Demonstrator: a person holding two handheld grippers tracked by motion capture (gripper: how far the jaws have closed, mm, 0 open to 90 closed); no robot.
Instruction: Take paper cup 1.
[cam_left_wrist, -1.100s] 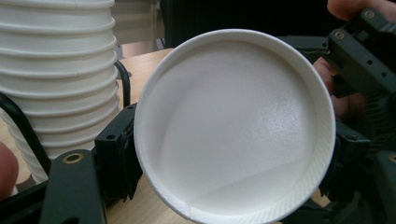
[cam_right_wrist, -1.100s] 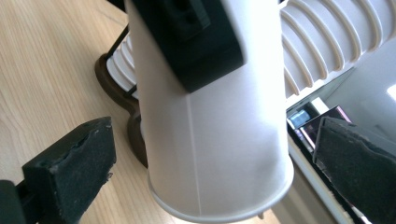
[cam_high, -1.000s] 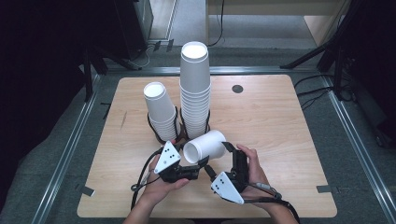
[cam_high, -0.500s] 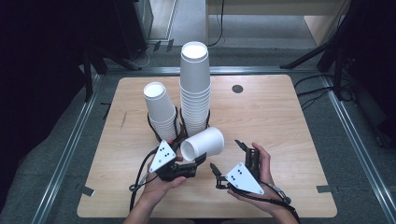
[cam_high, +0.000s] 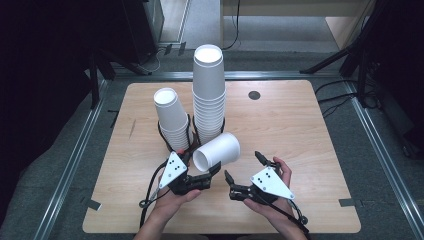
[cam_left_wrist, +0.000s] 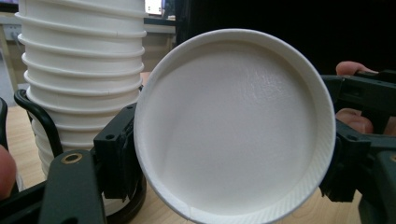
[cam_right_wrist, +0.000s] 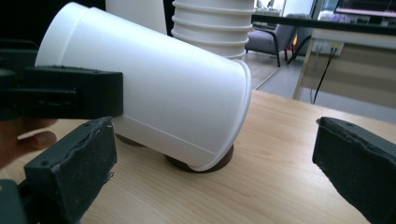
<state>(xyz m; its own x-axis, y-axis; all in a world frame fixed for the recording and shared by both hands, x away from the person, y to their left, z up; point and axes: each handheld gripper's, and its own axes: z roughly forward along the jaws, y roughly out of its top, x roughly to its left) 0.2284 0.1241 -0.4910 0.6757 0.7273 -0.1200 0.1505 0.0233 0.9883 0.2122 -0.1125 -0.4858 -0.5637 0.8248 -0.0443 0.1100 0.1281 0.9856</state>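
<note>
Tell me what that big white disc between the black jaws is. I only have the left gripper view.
Observer: It's the bottom of a paper cup. The right gripper view shows it from the side, tilted, with its open mouth pointing away from the left gripper, which clamps its base end.
Operator: And the other gripper I glimpse at the right?
Observer: The right gripper has its jaws wide open, short of the cup's rim and touching nothing.
Operator: Is that one pile of cups behind it?
Observer: Two, by the high view: a tall stack and a shorter stack to its left.
</note>
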